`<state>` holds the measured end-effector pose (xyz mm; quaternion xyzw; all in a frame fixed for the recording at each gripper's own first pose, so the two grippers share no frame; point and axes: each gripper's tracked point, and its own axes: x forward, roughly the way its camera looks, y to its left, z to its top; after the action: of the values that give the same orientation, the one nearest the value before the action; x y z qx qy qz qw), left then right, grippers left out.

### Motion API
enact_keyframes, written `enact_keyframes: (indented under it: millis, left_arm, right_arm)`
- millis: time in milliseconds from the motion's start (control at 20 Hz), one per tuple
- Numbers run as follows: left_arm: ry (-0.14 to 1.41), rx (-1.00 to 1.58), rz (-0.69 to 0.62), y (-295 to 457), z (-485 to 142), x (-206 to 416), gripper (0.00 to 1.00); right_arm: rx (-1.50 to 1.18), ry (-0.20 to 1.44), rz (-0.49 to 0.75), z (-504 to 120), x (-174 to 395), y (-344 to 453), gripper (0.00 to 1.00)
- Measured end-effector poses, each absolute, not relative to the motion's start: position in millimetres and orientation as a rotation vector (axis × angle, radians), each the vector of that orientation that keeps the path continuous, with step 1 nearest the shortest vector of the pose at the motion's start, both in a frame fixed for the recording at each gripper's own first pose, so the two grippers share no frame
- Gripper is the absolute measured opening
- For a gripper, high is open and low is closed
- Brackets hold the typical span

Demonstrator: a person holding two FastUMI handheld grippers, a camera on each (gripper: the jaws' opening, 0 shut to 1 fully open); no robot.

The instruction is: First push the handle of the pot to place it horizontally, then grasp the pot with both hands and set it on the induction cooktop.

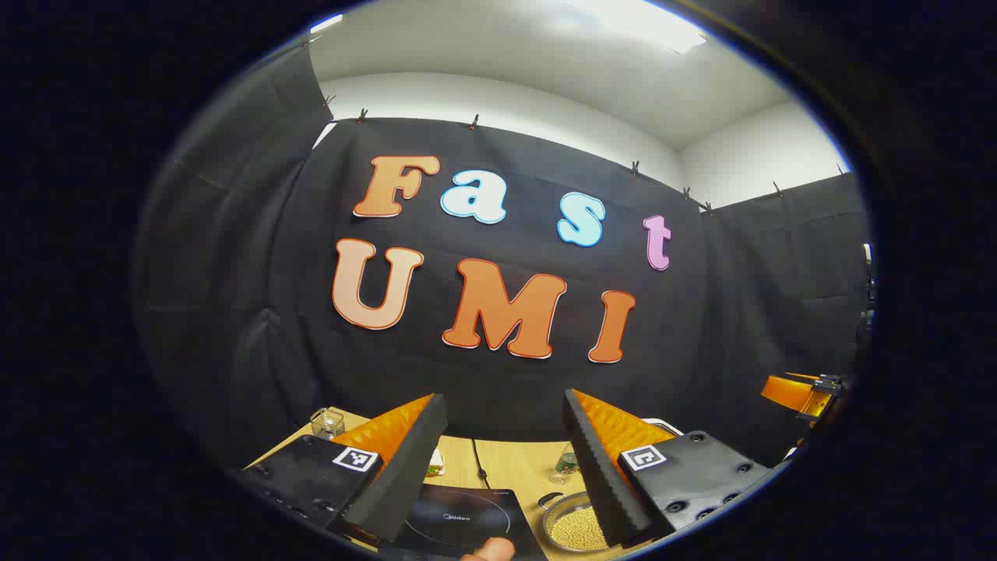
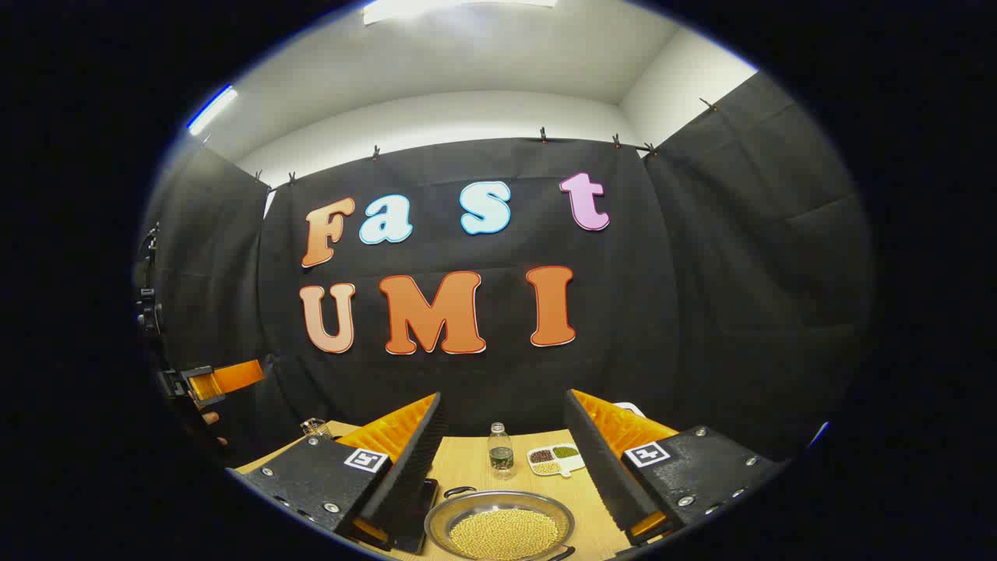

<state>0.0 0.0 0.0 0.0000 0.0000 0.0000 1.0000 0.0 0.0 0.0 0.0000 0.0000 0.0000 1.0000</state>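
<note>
The wooden table (image 2: 467, 467) runs along the bottom of both views. On it the induction cooktop (image 1: 467, 518) lies at bottom centre of the left gripper view, left of the pot (image 2: 502, 526). The pot sits bottom centre in the right gripper view, below the right gripper (image 2: 505, 460), the nearer one; its handle (image 2: 459, 492) probably points upper left. Left gripper (image 1: 505, 460) fingers apart, holding nothing; right likewise.
</note>
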Motion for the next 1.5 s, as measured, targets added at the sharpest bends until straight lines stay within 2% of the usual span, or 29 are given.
enact_keyframes:
  millis: [200, 900, 1050, 1100, 1150, 1200, 1250, 1350, 1450, 1500]
  left_arm:
    - [0.012, 0.002, -0.019, -7, -2, 0, 0.96]
    - [-0.027, 0.051, 0.01, -7, 5, -2, 0.99]
    - [-0.017, 0.048, 0.008, -6, 3, -2, 0.96]
    - [-0.013, 0.051, 0.006, -6, 2, -2, 0.99]
    - [-0.009, 0.056, 0.005, -6, 2, -2, 0.99]
    - [-0.008, 0.06, 0.003, -6, 1, -2, 0.97]
    - [-0.008, 0.062, 0.001, -6, 2, -2, 0.98]
    - [-0.011, 0.069, 0.0, -6, 3, -3, 0.98]
    - [-0.017, 0.071, 0.003, -6, 4, -3, 0.99]
    - [-0.019, 0.071, 0.004, -6, 4, -3, 0.99]
  right_arm:
    - [-0.016, 0.002, 0.005, 3, -2, -1, 0.95]
    - [-0.029, 0.009, 0.011, 7, -5, -5, 0.95]
    - [-0.05, 0.002, 0.01, 9, -3, -5, 0.93]
    - [-0.058, -0.001, 0.01, 9, -4, -5, 0.87]
    - [-0.059, -0.004, 0.013, 9, -3, -4, 0.9]
    - [-0.055, -0.004, 0.023, 8, -3, -2, 0.8]
    - [-0.048, 0.001, 0.035, 7, -5, 1, 0.77]
    - [-0.038, 0.018, 0.053, 2, -3, 4, 0.62]
    - [-0.037, 0.038, 0.055, -5, 0, 3, 0.58]
    - [-0.041, 0.049, 0.055, -10, 0, 4, 0.51]
